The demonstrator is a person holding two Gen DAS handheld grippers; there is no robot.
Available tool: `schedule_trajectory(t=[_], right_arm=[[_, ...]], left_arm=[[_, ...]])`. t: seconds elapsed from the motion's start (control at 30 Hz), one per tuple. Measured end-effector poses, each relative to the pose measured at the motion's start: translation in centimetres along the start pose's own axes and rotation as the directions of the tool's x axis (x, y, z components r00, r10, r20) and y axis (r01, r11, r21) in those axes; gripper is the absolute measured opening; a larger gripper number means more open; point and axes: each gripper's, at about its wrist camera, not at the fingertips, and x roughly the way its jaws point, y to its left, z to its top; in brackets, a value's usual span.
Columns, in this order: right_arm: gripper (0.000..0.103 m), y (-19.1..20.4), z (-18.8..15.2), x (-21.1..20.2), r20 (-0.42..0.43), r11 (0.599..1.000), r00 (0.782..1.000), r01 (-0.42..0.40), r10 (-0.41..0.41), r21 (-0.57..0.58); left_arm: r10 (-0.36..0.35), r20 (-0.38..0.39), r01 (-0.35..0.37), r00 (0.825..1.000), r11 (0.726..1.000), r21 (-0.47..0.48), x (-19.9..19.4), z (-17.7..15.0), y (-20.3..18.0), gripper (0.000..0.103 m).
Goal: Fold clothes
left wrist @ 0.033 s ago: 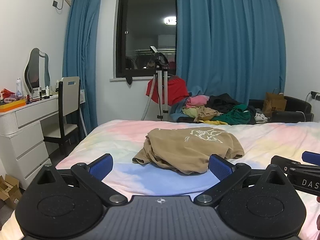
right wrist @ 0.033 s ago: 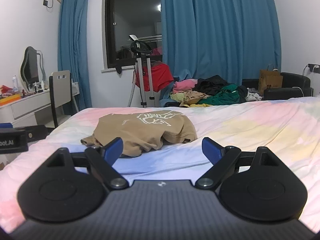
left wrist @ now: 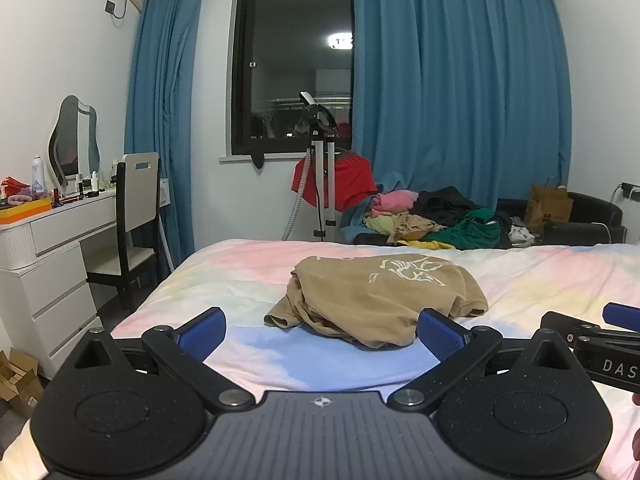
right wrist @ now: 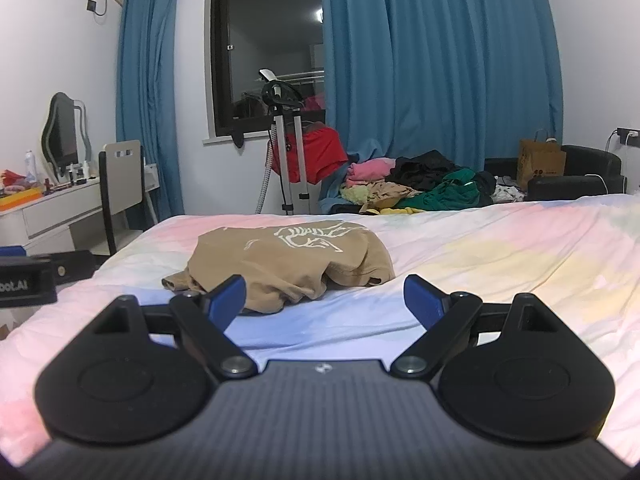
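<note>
Both grippers spread and empty, tan shirt bunched on the bed ahead.

The shirt (left wrist: 380, 300) lay crumpled just beyond the left gripper (left wrist: 322, 330) and ahead-left of the right gripper (right wrist: 324, 300), on the bed (right wrist: 500, 248). Its layers were heaped with no clear edge showing; a pinch there would likely catch several layers and drag the bundle instead of spreading it.

Even indoor light, ceiling lamp reflected in dark window (left wrist: 292, 64); fisheye bends edges, corners vignetted, near foreground soft.
</note>
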Motion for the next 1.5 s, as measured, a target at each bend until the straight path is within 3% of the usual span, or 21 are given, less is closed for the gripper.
schedule_trajectory(t=[0.4,1.5], right_arm=[[0.088,1.1,-1.0,-0.2,0.027,1.0,1.0,0.007,-0.006,-0.005],[0.088,-0.1,-0.1,0.0,-0.007,1.0,1.0,-0.004,0.005,0.021]], left_arm=[[0.0,0.016,0.0,1.0,1.0,0.015,-0.5,0.1,-0.4,0.103],[0.003,-0.002,-0.003,1.0,1.0,0.018,0.3,-0.6,-0.5,0.103]])
